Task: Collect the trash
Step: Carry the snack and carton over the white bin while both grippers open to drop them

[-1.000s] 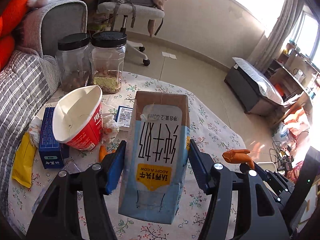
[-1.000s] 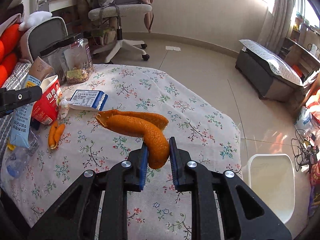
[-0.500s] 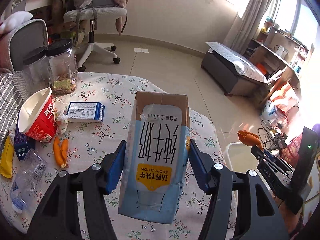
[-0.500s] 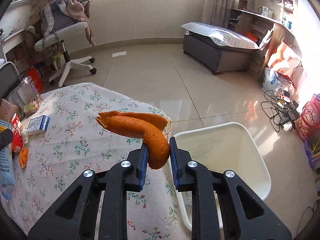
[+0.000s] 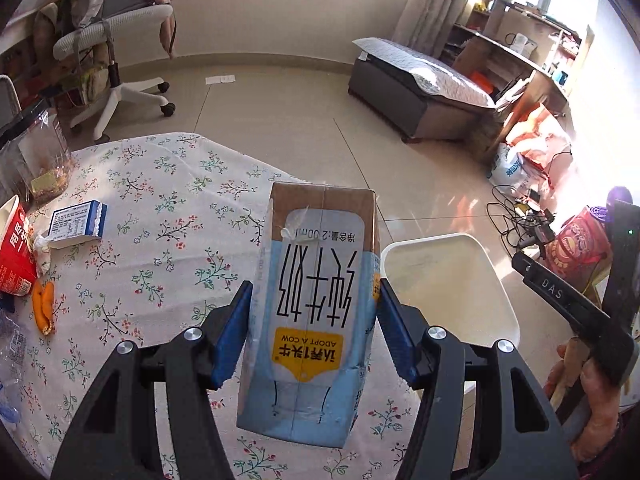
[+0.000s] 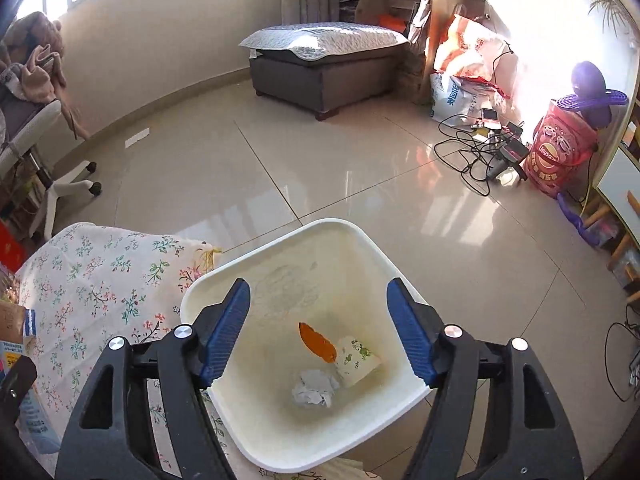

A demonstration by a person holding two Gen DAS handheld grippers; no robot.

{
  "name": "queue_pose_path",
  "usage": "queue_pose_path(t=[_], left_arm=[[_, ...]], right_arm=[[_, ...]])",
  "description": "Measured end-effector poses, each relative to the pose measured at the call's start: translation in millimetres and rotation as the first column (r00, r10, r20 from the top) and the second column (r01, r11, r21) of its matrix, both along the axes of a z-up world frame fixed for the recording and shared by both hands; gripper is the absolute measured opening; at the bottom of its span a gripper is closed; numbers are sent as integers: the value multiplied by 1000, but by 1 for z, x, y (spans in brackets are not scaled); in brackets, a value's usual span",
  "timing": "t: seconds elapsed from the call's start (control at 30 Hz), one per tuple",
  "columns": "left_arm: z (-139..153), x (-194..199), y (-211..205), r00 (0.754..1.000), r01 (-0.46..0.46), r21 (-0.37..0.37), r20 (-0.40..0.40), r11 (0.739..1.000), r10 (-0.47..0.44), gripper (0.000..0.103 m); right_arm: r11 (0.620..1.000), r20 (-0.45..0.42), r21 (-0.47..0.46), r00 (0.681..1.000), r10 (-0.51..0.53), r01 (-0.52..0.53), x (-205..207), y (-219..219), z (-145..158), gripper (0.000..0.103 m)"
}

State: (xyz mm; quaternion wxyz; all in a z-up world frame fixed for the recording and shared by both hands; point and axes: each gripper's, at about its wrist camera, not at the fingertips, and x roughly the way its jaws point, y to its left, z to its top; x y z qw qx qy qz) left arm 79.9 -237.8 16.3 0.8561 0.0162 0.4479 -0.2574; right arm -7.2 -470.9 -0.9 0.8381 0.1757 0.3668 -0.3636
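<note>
My left gripper [image 5: 312, 334] is shut on a blue and white milk carton [image 5: 316, 312], held upside down above the floral table's right side. A white trash bin [image 5: 448, 280] stands on the floor beside the table. My right gripper [image 6: 318, 330] is open and empty, right above the bin [image 6: 396, 264]. Inside the bin lie an orange peel [image 6: 318, 344], a paper cup [image 6: 356, 362] and a crumpled tissue [image 6: 314, 390]. The right gripper's body shows at the right edge of the left wrist view [image 5: 576, 312].
On the table [image 5: 152, 216] lie a blue and white box [image 5: 78, 224], a red noodle cup [image 5: 14, 256], orange peel pieces [image 5: 44, 306] and a jar [image 5: 38, 160]. An office chair [image 5: 120, 40], a grey ottoman [image 6: 324, 60] and floor cables [image 6: 480, 148] surround it.
My right gripper moved over the bin and opened; the orange peel dropped into the bin. My left gripper swung right toward the bin with the carton still held.
</note>
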Motion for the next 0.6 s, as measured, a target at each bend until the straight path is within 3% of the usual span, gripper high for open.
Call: queue_pose_path(t=[0.07,0.17,0.6], left_arm=[[-1,-2,-15,1000,25,-4,-13,1000,-26,60],[-4,-6,-37,997,72,-12,-27,997,-72,60],[-24,-29,-125,959,248,-78,-121,966,-256,61]], right_arm=[[997,32,-23,996,-77,78,-13,-10,6,91],[984,65,-60,985,-162,166,-28,-20,13,95],[942,136,-64,938,-319,330,-70,-50,23,96]])
